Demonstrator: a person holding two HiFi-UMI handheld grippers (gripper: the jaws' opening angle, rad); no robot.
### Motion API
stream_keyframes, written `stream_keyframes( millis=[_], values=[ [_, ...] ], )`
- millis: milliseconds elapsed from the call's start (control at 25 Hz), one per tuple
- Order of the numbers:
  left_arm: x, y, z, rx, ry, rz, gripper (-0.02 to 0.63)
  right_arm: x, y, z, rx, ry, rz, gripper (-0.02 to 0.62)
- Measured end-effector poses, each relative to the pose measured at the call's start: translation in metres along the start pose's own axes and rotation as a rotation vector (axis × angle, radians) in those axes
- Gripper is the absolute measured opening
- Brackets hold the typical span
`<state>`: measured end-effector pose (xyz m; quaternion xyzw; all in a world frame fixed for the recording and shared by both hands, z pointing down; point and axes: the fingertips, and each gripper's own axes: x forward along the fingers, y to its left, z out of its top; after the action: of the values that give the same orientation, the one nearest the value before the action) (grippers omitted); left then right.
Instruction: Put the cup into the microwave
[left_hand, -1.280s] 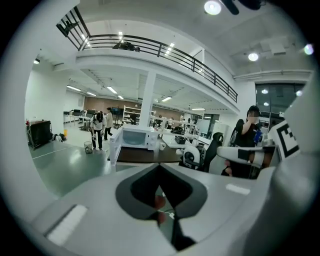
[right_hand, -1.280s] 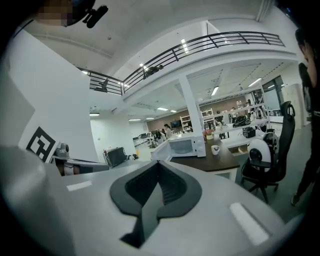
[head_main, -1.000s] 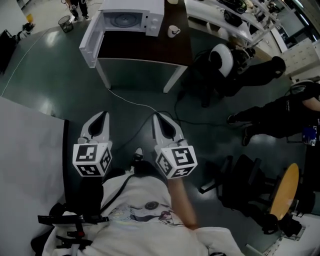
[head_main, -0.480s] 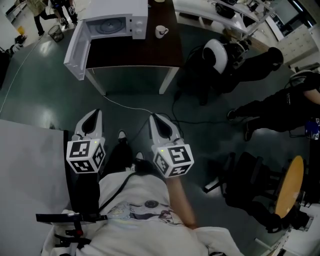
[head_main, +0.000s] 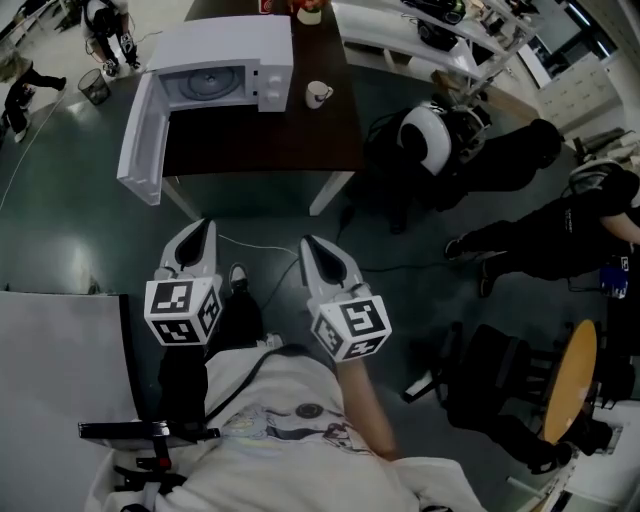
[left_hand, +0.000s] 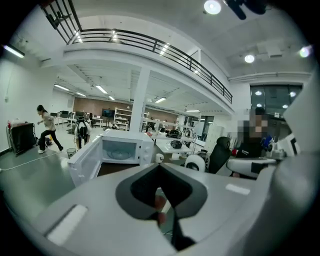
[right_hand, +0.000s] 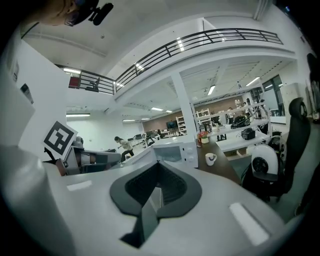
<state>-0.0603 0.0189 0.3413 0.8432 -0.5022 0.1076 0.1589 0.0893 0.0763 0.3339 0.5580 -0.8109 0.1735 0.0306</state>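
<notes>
Barely started tbh: small white cup (head_main: 317, 94) sits on the dark brown table (head_main: 300, 140) beside the open-doored white microwave (head_main: 225, 75), with left tool (head_main: 203, 228) and right tool (head_main: 309, 244) both closed up, empty, well short.

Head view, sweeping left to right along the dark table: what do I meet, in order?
Open white microwave door → white microwave oven → white handled cup, standing apart from the oven on the tabletop.

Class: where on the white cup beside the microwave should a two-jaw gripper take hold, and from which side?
Probably the cup wall at its near rim, coming from above: it stands upright, mouth open, and its handle sticks out right, away from the microwave.
</notes>
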Motion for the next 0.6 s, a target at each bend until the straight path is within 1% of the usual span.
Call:
stream_keyframes(
  millis=[120, 280, 480, 600],
  values=[
    [0.031, 0.018, 0.008, -0.003, 0.011, -0.008, 0.0, 0.037, -0.008, 0.013, -0.008, -0.009, 0.001, 0.002],
    [0.063, 0.041, 0.017, 0.0, 0.038, -0.023, 0.0, 0.082, -0.018, 0.025, 0.009, -0.01, -0.023, 0.002],
    [0.096, 0.069, 0.024, -0.007, 0.088, -0.042, 0.0, 0.127, -0.018, 0.028, 0.028, 0.034, -0.026, 0.002],
    [0.119, 0.078, 0.026, -0.01, 0.113, -0.066, 0.0, 0.151, -0.022, 0.031, 0.034, 0.058, -0.038, 0.002]
  ],
)
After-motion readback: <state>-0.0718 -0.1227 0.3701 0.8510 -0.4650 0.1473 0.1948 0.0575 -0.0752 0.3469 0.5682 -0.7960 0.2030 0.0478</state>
